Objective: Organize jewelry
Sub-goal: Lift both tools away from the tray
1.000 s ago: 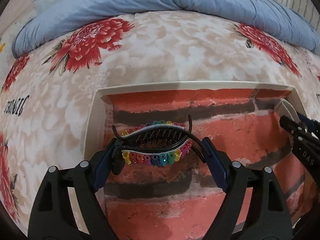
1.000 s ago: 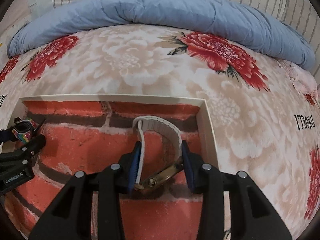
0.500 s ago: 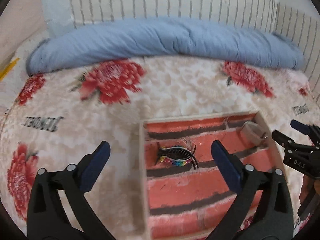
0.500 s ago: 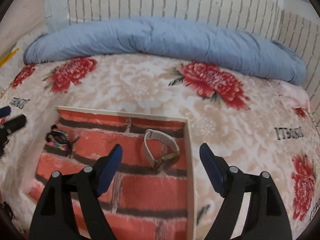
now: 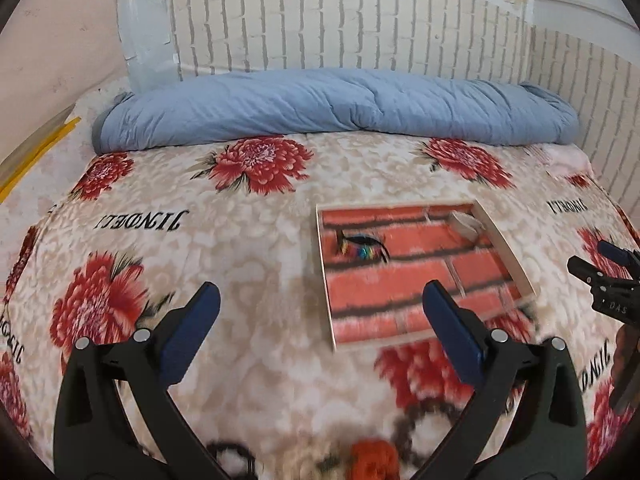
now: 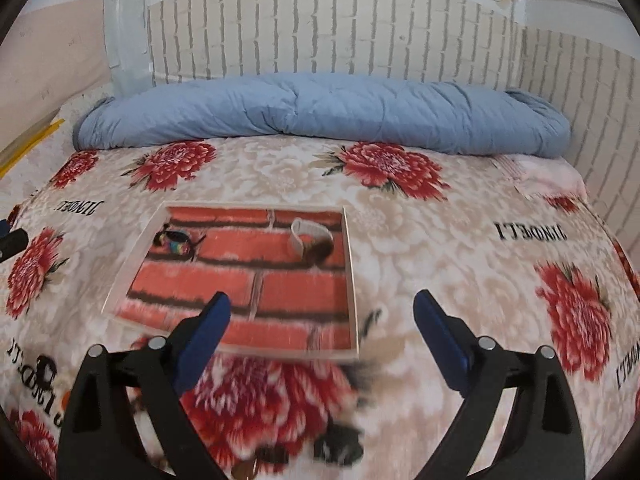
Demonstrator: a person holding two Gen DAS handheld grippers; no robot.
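A shallow tray (image 5: 505, 250) (image 6: 351, 280) with a red brick-pattern floor lies on the flowered bedspread. Inside it, at the far left, rests a black hair clip with rainbow beads (image 5: 362, 249) (image 6: 176, 241). At its far right lies a white-strapped wristwatch with a gold case (image 5: 466, 224) (image 6: 310, 239). My left gripper (image 5: 320, 326) hangs open above the bedspread, near and left of the tray, with nothing between its fingers. My right gripper (image 6: 322, 328) hovers over the tray's near right corner, its jaws still opening and empty. It also shows in the left wrist view as the right gripper (image 5: 608, 276) at the right edge.
A rolled blue quilt (image 5: 332, 108) (image 6: 320, 110) lies along the head of the bed against a white brick-pattern wall. A clear plastic object (image 5: 144, 28) stands at the back left. The flowered bedspread (image 6: 460, 256) spreads around the tray.
Both grippers let go, the left of the hair clip and the right of the watch, opened wide and pulled back and up from the tray. Both items stay lying in the tray.
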